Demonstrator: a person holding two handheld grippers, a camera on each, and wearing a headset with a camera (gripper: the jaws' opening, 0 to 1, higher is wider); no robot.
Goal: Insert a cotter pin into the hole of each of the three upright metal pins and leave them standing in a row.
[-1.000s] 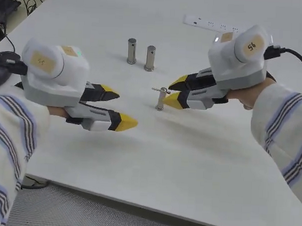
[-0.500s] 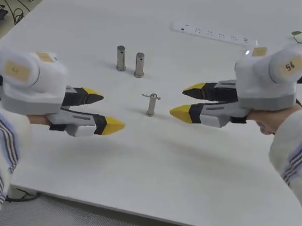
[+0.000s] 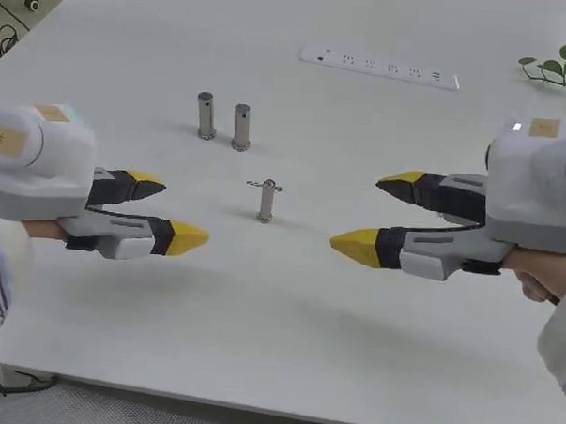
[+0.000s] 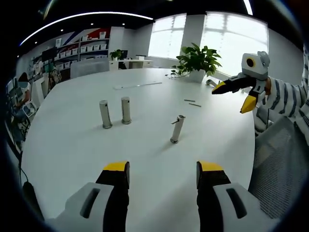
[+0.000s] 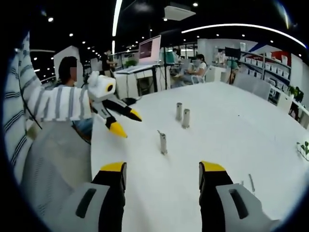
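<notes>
Three upright metal pins stand on the white table. The near pin has a cotter pin through its top. The two far pins stand side by side and show no cotter pin; they also appear as pins and pins. My left gripper hovers open left of the near pin. On the other side, my right gripper is open too. Both are empty.
A white power strip lies at the table's far side, with a potted plant at the far right. Loose cotter pins lie on the table toward the right. Seated people and desks are in the background.
My right gripper has drawn back to the right from the near pin, leaving the cotter pin in it. The left gripper shifted slightly left. The head camera moved too.
</notes>
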